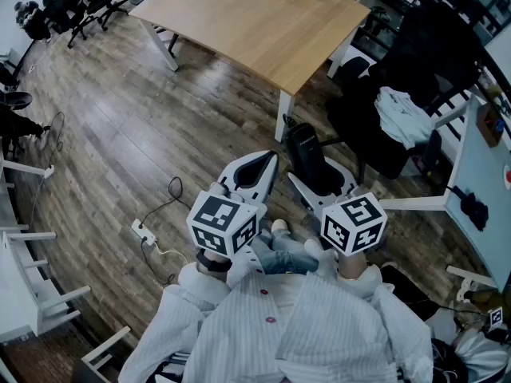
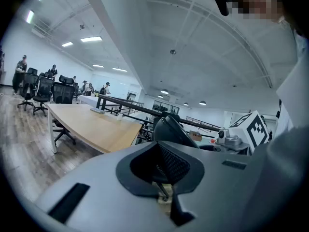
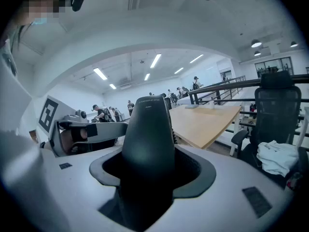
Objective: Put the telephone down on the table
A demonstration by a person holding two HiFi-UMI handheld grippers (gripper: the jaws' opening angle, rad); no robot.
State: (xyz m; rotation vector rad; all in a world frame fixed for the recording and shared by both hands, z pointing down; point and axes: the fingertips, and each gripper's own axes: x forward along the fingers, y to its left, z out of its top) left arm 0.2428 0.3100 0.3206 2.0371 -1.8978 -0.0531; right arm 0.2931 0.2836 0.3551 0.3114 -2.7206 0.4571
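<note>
Telephone (image 3: 147, 139) clamped in the right hand-held gripper (image 1: 322, 183) bears tiny, unreadable lettering.

The telephone (image 3: 147, 139) was black; beyond it the table (image 1: 255, 22) was pale wood, below it the floor (image 1: 120, 134) grey-brown planks (the shirt (image 1: 319, 333) nearby: white, finely striped).

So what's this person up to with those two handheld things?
A person holds a grey gripping tool in each hand. The right tool is clamped on a black plastic telephone handset. The left tool carries nothing. The handset is not yet set down: the light wooden table stands some way ahead across the wood floor.
</note>
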